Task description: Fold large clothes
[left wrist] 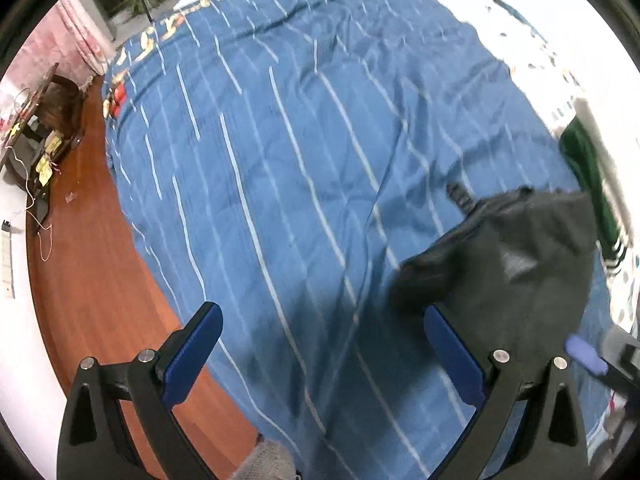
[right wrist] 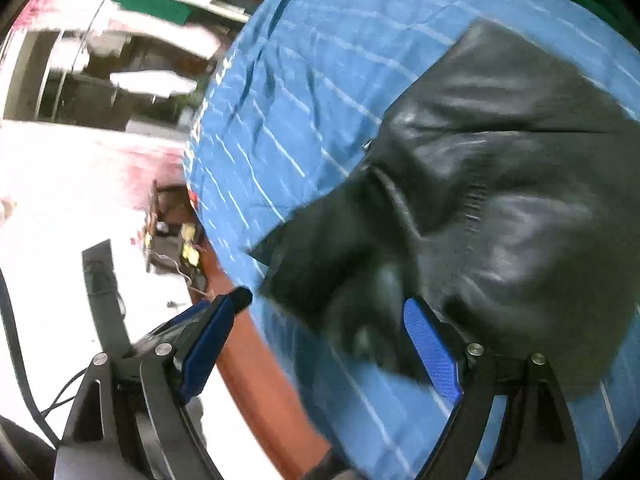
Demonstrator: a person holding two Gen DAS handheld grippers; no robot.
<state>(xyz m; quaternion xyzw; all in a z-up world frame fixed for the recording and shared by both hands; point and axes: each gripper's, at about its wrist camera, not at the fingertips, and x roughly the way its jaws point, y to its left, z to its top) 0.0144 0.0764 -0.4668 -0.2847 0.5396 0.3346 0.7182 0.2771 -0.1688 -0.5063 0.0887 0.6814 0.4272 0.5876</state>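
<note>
Black, crumpled leathery garment (right wrist: pixel 500 184) lies on the blue white-striped bedsheet (left wrist: pixel 280 160), and I see my left gripper (left wrist: pixel 322 354) and right gripper (right wrist: pixel 326 334) both spread wide, holding nothing.

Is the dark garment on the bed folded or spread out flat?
Partly folded: the dark garment lies bunched on the blue striped bedcover, layers overlapping, one corner doubled over. Blur hides how neatly.

I see a dark grey garment (right wrist: pixel 500 200) lying crumpled and partly folded on the blue striped bed (right wrist: pixel 312 92), near its edge by the floor.
</note>
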